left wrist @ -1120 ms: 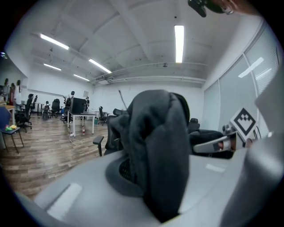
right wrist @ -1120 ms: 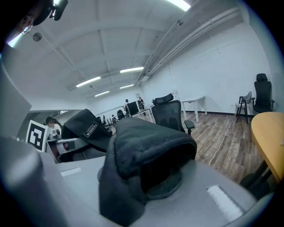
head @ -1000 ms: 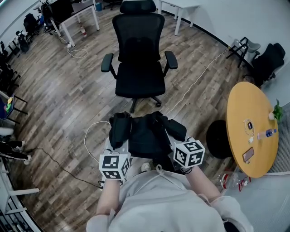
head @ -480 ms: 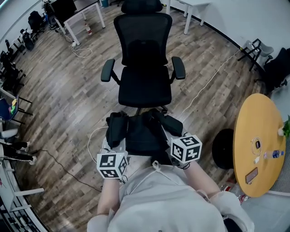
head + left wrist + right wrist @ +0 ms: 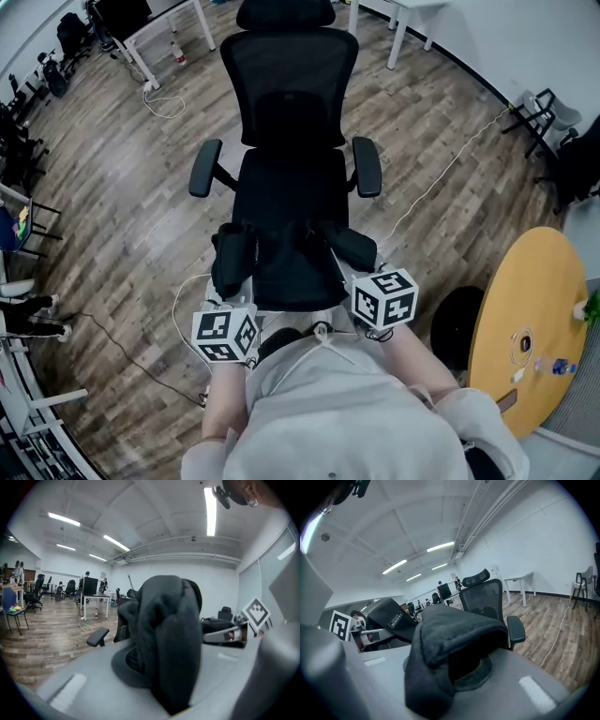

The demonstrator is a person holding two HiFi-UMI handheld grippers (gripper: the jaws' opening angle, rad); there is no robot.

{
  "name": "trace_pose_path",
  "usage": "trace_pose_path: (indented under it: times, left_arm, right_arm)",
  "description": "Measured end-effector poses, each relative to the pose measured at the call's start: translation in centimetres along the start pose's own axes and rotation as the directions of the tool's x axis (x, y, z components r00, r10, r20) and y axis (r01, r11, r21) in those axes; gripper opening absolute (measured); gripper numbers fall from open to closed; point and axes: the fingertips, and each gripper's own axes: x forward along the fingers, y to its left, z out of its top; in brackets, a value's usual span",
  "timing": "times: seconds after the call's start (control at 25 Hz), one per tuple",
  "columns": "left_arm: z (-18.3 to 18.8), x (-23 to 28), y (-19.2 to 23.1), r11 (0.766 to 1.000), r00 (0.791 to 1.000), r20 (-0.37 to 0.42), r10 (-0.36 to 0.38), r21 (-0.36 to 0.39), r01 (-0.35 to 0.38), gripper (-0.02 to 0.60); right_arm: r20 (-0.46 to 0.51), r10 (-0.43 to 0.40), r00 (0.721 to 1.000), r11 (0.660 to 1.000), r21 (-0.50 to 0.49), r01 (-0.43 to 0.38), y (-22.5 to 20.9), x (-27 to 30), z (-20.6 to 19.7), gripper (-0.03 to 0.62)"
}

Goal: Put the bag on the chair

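**A:** Where is the black soft fabric bag (image 5: 291,267)?

**B:** It hangs in front of the person, with its far edge over the front of the black mesh office chair (image 5: 291,141). I can't tell whether it touches the seat.

**A:** And the grips?

**B:** The left gripper (image 5: 164,667) is pinched tight on one thick padded strap (image 5: 164,620). The right gripper (image 5: 440,667) is clamped on the other strap (image 5: 450,625).

**A:** How will it handle?

**B:** It looks floppy and fairly weighty, so I'd expect it to sag and slump. The padded straps are grippy and the sensible hold. It should go deep on the seat, or it may slide onto the wood-plank floor (image 5: 122,216).
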Motion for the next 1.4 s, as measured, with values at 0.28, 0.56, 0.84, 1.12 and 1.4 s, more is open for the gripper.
trace_pose_path:
  times: [0.28,0.56,0.84,1.12,1.4]
  left_arm:
    - [0.6,7.1,0.6,1.000,0.999,-0.043,0.000,-0.008,0.000,0.021]
    - [1.2,15.1,3.7,0.998,0.993,-0.095,-0.068,-0.015,0.067,0.021]
    - [3.1,25.3,7.7,0.990,0.981,-0.135,-0.142,-0.005,0.143,0.021]
    - [4.7,34.5,12.8,0.983,0.967,-0.179,-0.184,-0.011,0.184,0.021]
    - [2.6,42.8,17.2,0.980,0.947,-0.254,-0.197,-0.022,0.198,0.021]
  right_arm:
    - [-0.049,-0.027,0.998,1.000,0.008,0.027,-4.7,4.0,2.5,0.031]
    - [-0.083,-0.089,0.993,0.995,0.043,0.093,-8.2,9.8,4.9,0.031]
    - [-0.085,-0.164,0.983,0.981,0.093,0.172,-12.3,17.4,8.6,0.031]
    - [-0.108,-0.237,0.966,0.964,0.101,0.248,-15.5,25.8,12.2,0.031]
    - [-0.165,-0.267,0.949,0.949,0.124,0.289,-19.2,33.9,12.2,0.031]
